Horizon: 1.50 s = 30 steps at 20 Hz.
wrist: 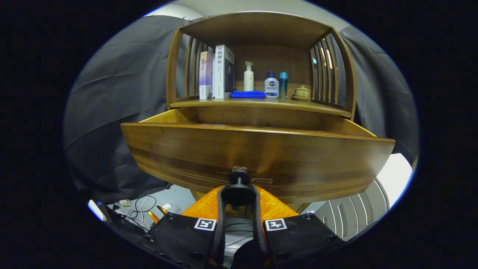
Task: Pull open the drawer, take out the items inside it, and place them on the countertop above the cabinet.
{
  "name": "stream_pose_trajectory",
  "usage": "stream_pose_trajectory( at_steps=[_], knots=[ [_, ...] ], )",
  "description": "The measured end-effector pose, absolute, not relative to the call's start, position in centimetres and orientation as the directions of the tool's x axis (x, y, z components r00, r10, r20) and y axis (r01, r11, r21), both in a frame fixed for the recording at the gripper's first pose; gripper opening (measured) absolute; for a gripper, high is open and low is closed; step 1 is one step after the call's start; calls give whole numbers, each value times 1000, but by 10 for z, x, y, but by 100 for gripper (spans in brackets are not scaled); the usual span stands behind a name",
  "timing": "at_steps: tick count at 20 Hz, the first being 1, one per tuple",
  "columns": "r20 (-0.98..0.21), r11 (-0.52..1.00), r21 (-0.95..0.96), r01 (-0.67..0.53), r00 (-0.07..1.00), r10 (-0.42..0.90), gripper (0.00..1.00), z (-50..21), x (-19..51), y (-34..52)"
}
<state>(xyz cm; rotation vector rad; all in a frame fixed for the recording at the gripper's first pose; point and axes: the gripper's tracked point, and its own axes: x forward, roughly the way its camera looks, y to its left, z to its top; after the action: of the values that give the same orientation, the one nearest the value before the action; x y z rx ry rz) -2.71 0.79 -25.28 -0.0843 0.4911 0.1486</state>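
My jaws grip the knob (239,194) at the front centre of the drawer (257,160), which stands pulled out, its open cavity above and beyond the knob.

Wooden countertop (239,103), books (218,71), blue cloth (248,94), bottles (271,84), lidded cup (302,92)

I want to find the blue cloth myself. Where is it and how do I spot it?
Look at the wooden cabinet, on the countertop above the open drawer. The folded blue cloth lies flat between the books and the bottles, the only soft, low thing there.
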Motion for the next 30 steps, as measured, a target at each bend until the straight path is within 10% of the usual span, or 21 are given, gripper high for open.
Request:
stream_pose_trajectory(
  at_steps=[7, 18, 30],
  knots=[
    [-481, 984, -58, -167, 869, 119, 33, -256, -33, 8],
    [-375, 993, -102, -66, 927, 23, 98, -164, -39, -45],
    [-253, 948, -318, 0, 964, -85, 98, -81, 11, -56]
  ],
)
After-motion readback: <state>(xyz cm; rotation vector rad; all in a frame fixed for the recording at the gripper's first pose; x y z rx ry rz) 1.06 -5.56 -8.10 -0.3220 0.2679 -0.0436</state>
